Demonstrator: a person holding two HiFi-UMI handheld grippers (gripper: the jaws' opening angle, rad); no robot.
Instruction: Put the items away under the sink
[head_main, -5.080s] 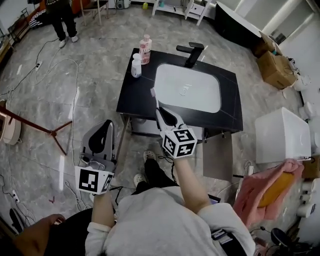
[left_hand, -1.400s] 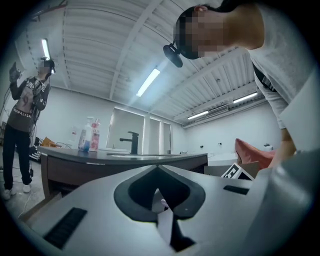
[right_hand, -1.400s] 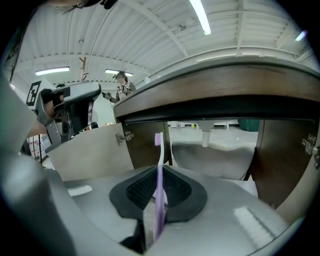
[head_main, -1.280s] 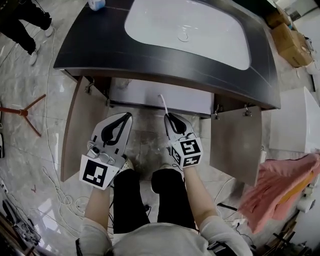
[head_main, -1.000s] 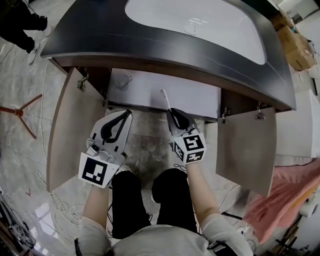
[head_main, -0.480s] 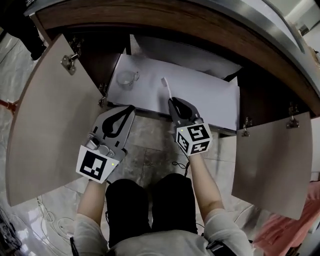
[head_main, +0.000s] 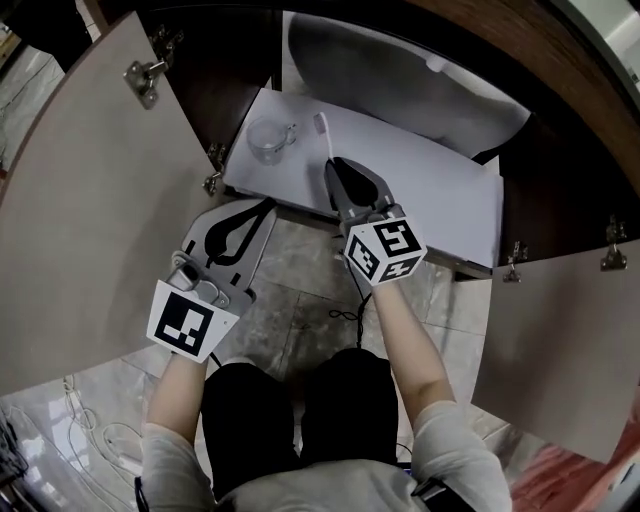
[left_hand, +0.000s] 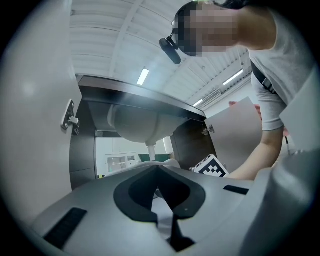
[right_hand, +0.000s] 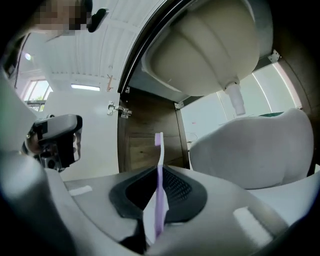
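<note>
A white-and-lilac toothbrush (head_main: 323, 132) sticks up from my right gripper (head_main: 338, 168), which is shut on its handle. In the right gripper view the toothbrush (right_hand: 159, 165) stands upright between the closed jaws. This gripper reaches over the front edge of the white cabinet floor (head_main: 440, 195) under the sink. A clear glass cup (head_main: 270, 139) stands on that floor, just left of the brush head. My left gripper (head_main: 262, 207) is shut with nothing in it and hovers in front of the cabinet, left of the right one.
Both cabinet doors stand open: the left door (head_main: 90, 170) and the right door (head_main: 560, 340). The sink basin's underside (right_hand: 210, 45) and its drain pipe (right_hand: 235, 102) hang above the cabinet floor. The person's knees (head_main: 300, 400) are on the tiled floor below.
The view has dropped from above the sink top to the open cabinet. My right gripper has carried the toothbrush forward over the white cabinet floor, nearer the glass cup. The left gripper stays shut.
</note>
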